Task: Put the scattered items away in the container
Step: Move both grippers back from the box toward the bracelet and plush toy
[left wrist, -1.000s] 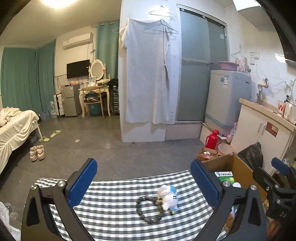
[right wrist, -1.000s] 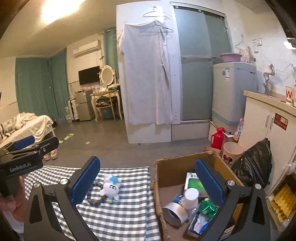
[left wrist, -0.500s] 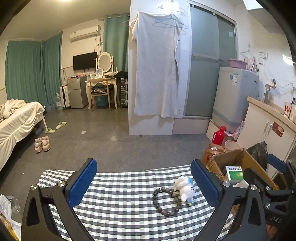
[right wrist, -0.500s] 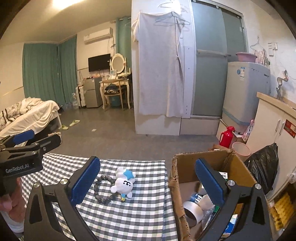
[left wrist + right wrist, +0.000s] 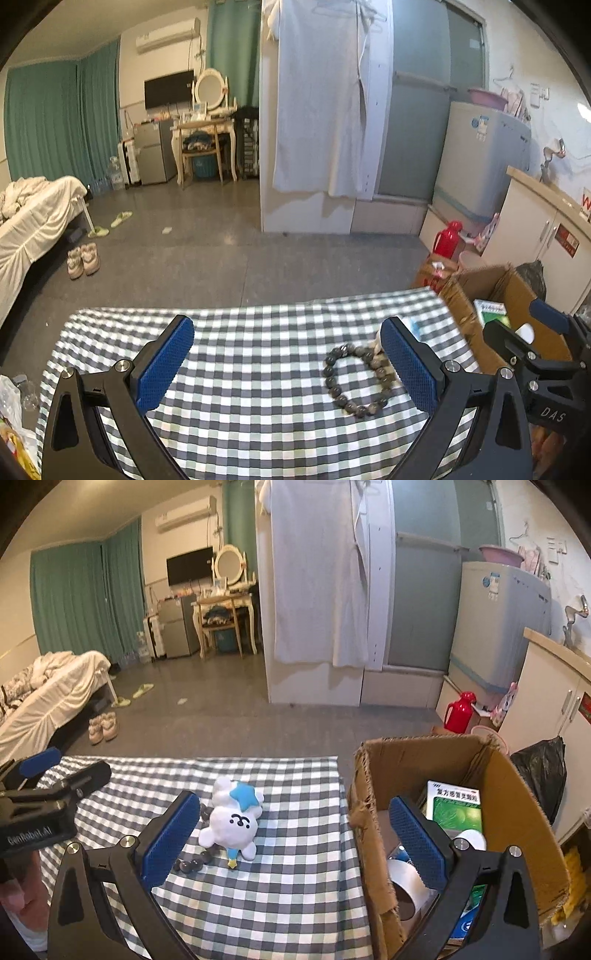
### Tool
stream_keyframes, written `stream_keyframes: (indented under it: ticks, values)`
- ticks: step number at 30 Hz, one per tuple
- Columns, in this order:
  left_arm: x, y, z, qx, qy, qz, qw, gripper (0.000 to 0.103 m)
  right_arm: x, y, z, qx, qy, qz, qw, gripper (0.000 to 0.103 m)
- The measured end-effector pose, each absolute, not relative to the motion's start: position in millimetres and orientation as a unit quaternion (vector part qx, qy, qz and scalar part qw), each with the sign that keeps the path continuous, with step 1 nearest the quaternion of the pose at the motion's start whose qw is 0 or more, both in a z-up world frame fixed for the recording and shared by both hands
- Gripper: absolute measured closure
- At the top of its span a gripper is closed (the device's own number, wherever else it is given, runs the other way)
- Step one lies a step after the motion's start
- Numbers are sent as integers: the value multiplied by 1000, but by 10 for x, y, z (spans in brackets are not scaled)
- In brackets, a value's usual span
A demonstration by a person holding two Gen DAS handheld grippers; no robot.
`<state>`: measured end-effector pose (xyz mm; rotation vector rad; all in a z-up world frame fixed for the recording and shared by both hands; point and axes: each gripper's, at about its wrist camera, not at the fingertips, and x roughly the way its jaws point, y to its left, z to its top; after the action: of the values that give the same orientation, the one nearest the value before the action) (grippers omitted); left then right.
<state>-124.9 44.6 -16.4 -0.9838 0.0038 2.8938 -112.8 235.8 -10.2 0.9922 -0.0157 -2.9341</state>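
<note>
1. My right gripper (image 5: 293,834) and left gripper (image 5: 286,360) hover with fingers apart, empty.
2. The plush toy (image 5: 232,819) and bead bracelet (image 5: 356,380) lie touching on the table (image 5: 295,904); I judge a pickup is next.
3. The cardboard box (image 5: 517,812) stands just right, its top open and its near wall in the way.

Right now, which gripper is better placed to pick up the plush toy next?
Right. The right hand-held gripper is open with the plush toy between its fingers, beside the box. The left hand-held gripper faces the bead bracelet instead.
</note>
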Motion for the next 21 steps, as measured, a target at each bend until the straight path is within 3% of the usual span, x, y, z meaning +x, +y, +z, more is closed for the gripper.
stream_keyframes:
  ticks: [9, 15, 21]
  values:
    - [-1468, 469, -588, -373, 6, 927, 47, 0, -1442, 2237, -352, 356, 19, -934, 7, 1]
    - [-1567, 507, -808, -394, 10, 918, 50, 0, -1607, 2174, -512, 381, 25, -924, 10, 17]
    - [-1644, 572, -951, -410, 18, 910, 55, 2, -1690, 2199, -531, 383, 11, -924, 13, 21]
